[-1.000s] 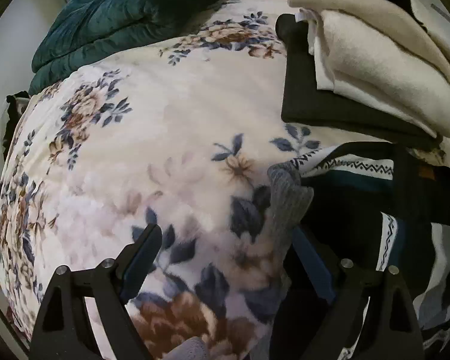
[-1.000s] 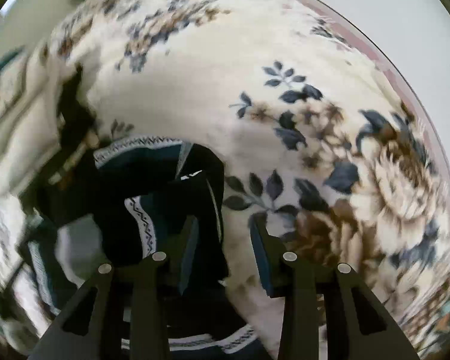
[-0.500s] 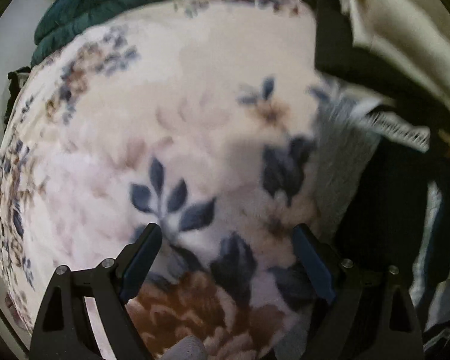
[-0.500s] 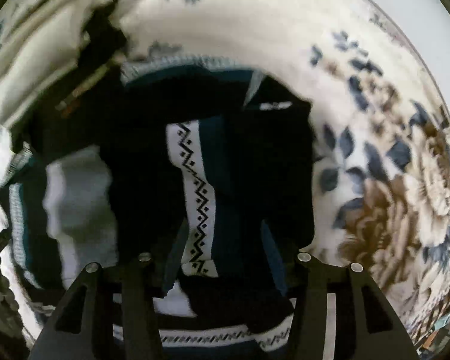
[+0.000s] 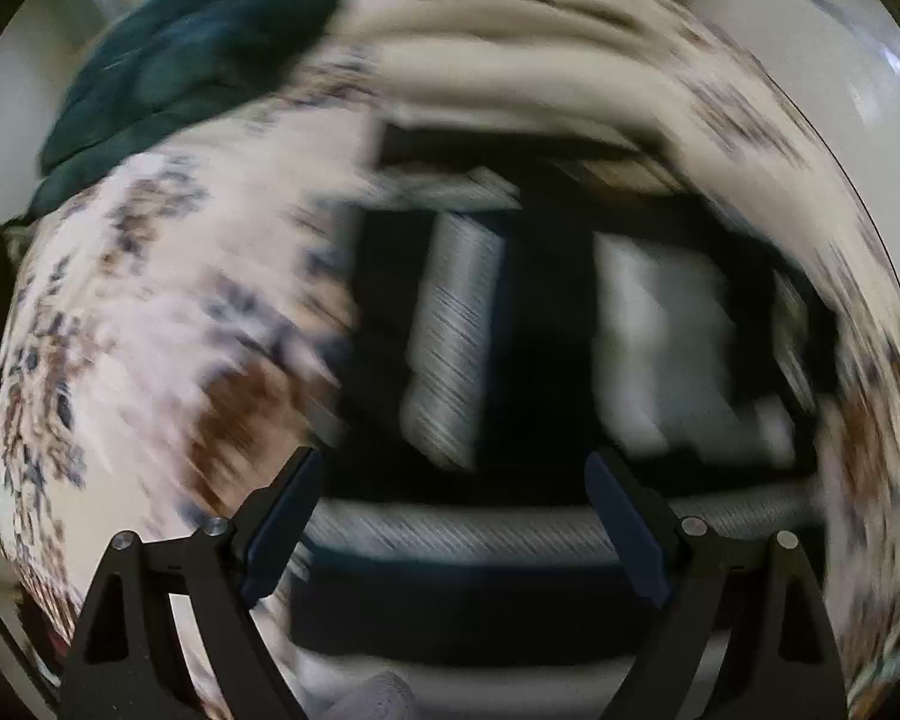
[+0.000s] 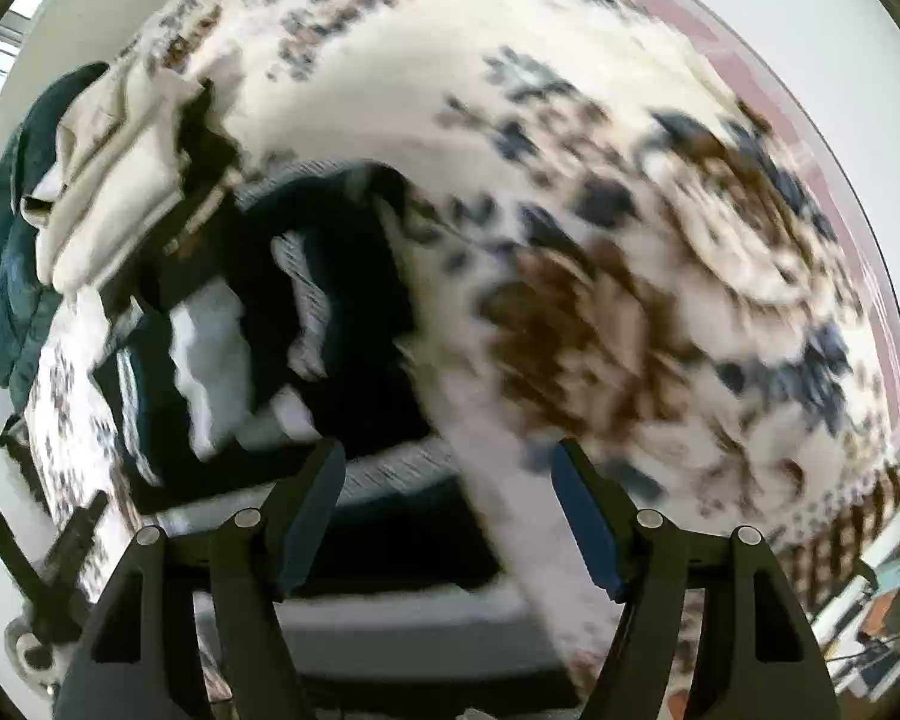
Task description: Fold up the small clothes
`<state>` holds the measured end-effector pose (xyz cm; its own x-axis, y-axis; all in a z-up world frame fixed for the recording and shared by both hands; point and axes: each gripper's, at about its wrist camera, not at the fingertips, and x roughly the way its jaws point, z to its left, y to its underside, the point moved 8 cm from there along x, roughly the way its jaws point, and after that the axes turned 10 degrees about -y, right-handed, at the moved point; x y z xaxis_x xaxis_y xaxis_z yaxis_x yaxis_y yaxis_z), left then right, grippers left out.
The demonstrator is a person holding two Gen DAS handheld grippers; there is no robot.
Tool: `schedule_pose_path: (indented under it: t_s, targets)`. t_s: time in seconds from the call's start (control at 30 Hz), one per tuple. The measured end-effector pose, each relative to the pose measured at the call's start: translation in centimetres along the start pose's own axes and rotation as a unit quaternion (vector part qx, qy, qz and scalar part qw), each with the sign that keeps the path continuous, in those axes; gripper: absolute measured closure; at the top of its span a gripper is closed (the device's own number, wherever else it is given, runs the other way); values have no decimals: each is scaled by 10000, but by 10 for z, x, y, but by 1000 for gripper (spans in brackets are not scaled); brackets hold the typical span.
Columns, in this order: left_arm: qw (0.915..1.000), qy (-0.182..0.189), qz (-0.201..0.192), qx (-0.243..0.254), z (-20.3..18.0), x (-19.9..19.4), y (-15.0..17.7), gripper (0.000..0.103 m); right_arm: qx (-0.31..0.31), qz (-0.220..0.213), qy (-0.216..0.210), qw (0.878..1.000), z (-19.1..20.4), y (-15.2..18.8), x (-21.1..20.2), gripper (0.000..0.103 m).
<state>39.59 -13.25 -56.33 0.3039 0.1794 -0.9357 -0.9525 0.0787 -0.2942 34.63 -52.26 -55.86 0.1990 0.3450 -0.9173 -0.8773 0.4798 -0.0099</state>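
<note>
A dark patterned garment (image 5: 546, 312) with white, grey and teal bands lies bunched on the floral blanket (image 5: 150, 312). Both views are motion-blurred. My left gripper (image 5: 450, 516) is open and empty, above the garment's near edge. My right gripper (image 6: 450, 510) is open and empty, over the garment's (image 6: 282, 324) right edge where it meets the blanket (image 6: 630, 240). The other gripper (image 6: 54, 552) shows as a dark shape at the lower left of the right wrist view.
A stack of folded cream and black clothes (image 5: 510, 60) lies behind the garment; it also shows in the right wrist view (image 6: 114, 192). A teal quilt (image 5: 198, 54) is at the back left. The bed's edge and a wall (image 6: 810, 30) are to the right.
Both grippers have pulled back and up from the garment. The left view swung right from the blanket onto the garment. The right gripper's jaws have opened wider and shifted right.
</note>
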Motion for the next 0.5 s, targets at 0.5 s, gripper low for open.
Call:
schedule_pose_path:
  t_s: [0.5]
  targets:
    - [9731,692,1849,1191,-320,-13,254,28,-663,863,-439,9931,-135,-48,6,30]
